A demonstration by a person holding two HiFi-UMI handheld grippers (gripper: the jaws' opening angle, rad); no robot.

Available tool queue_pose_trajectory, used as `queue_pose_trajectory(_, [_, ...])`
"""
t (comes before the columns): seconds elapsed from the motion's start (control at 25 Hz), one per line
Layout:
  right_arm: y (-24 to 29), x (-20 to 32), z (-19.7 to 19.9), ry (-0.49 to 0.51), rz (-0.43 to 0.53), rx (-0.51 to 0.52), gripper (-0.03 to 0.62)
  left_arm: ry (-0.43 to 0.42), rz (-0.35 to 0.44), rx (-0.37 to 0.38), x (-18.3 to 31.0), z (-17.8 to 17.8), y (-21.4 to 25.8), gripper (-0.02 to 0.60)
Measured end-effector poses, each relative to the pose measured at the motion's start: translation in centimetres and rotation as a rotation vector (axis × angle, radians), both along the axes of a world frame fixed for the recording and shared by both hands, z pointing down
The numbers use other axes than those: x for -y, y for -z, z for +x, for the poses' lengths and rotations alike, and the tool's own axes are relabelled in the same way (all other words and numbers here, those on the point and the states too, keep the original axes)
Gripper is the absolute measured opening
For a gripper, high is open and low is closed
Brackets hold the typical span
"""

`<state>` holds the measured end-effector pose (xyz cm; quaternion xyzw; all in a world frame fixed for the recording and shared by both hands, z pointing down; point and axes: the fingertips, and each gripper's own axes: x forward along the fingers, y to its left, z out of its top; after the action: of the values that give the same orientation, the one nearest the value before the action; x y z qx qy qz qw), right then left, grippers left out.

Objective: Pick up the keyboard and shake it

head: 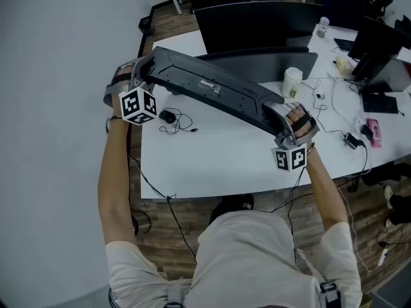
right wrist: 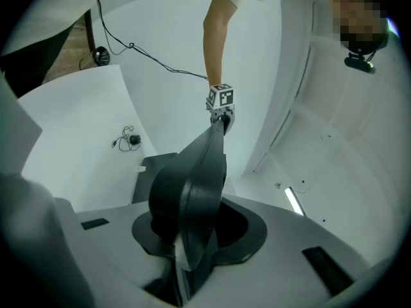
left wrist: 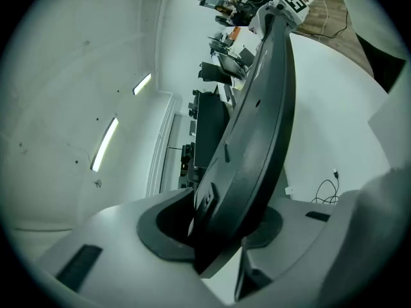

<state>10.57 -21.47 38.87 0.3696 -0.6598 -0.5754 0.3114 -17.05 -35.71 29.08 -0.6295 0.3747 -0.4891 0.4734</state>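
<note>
The black keyboard (head: 212, 88) is lifted off the white desk (head: 212, 162) with its underside facing up. It slopes from high at the left to lower at the right. My left gripper (head: 144, 70) is shut on its left end and my right gripper (head: 282, 117) on its right end. In the left gripper view the keyboard (left wrist: 263, 120) runs edge-on away from the left gripper (left wrist: 218, 230), whose pads press its end. The right gripper view shows the keyboard (right wrist: 192, 178) wedged the same way in the right gripper (right wrist: 189, 239), with the other gripper's marker cube (right wrist: 221, 97) at the far end.
Under the keyboard lie a dark desk mat (head: 273, 63) and a small black mouse (head: 168, 115) with a coiled cable. A dark monitor (head: 257, 21) stands at the back, with a white cup (head: 292, 81) to its right. Cables, chargers and a pink item (head: 374, 133) crowd the desk's right side.
</note>
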Motion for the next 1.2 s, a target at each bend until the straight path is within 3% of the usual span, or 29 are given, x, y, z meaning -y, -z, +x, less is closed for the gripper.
queue_pose_trajectory(0.2, [0.2, -2.8, -0.8, -0.028, 0.029, 0.054, 0.117, -0.083, 0.023, 0.071, 0.6, 1.0, 1.8, 0.153])
queue_pose_trajectory(0.52, [-2.0, -1.7, -0.1, -0.052, -0.003, 0.146, 0.126, -0.117, 0.029, 0.119, -0.1, 3.1, 3.7, 0.172])
queue_pose_trajectory(0.76, [0.3, 0.0, 1.8, 0.021, -0.029, 0.203, 0.114, -0.132, 0.06, 0.054, -2.3, 3.1, 5.7, 0.178])
queue_pose_trajectory(0.96, [3.3, 1.1, 3.9, 0.079, 0.021, 0.118, 0.106, -0.126, 0.107, -0.066, -4.5, 2.8, 6.2, 0.169])
queue_pose_trajectory(1.2, [9.2, 2.9, 5.1, 0.139, 0.101, -0.111, 0.106, -0.105, 0.119, -0.161, -5.2, 1.6, 5.5, 0.137])
